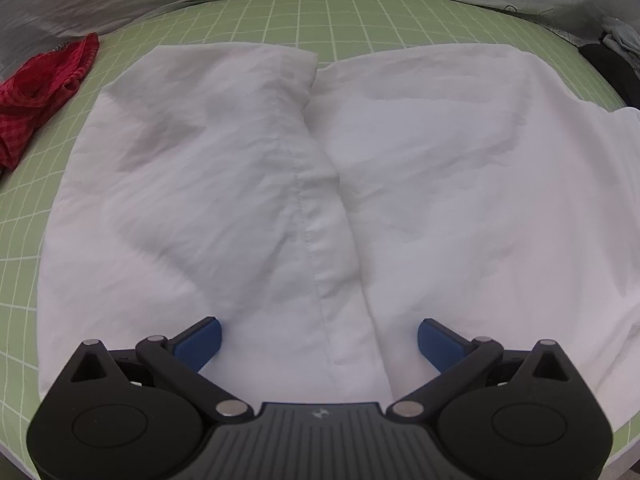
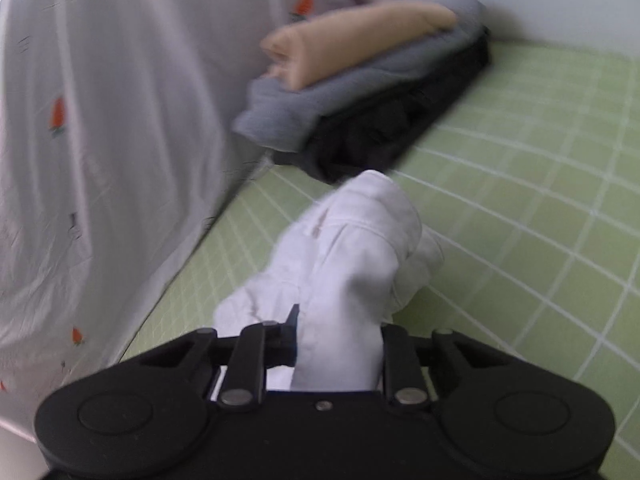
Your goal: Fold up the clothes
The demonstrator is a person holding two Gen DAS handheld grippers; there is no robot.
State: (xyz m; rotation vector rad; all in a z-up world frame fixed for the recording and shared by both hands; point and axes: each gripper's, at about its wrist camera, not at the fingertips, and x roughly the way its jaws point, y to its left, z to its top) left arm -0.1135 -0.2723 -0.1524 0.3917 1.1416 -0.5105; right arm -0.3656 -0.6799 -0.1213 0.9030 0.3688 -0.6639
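White shorts [image 1: 304, 184] spread flat on green grid mat [image 1: 24, 216], left gripper [image 1: 320, 340] released above their near edge, right gripper [image 2: 338, 344] clenched on a bunched white corner, folded pile [image 2: 360, 92] beyond.

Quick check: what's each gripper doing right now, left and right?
Left gripper: open, empty, over the white garment.
Right gripper: closed on a bunched part of the white garment.

We list bare green grid mat [image 2: 520, 184] open at right of the right wrist view, blocked upper centre by stacked folded clothes [image 2: 360, 92], left by a hanging sheet [image 2: 100, 140].
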